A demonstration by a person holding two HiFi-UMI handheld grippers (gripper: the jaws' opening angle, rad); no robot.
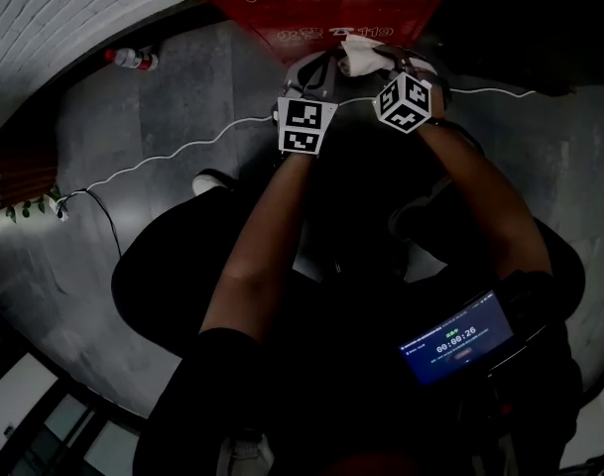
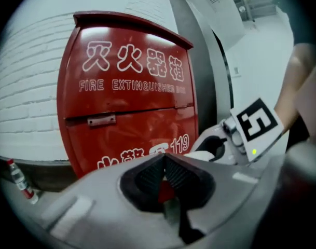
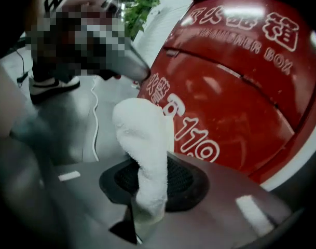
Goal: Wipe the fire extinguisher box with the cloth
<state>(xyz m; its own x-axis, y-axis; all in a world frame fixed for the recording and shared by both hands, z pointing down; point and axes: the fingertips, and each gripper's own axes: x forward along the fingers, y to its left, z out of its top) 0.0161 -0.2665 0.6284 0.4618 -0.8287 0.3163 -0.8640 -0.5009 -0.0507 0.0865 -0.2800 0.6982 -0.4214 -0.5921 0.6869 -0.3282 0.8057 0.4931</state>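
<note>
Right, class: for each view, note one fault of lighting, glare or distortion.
Head view: dim, the floor underexposed, edges bowed. Left gripper view: glare patches on the fire extinguisher box. Right gripper view: white cloth brightest, box surface reflective.

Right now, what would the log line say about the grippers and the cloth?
left gripper: shut, empty | right gripper: shut on white cloth | white cloth: held up near red fire extinguisher box, contact unclear

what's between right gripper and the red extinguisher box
Only the white terry cloth, clamped by the right gripper, stands before the red metal box; right gripper view shows it.
</note>
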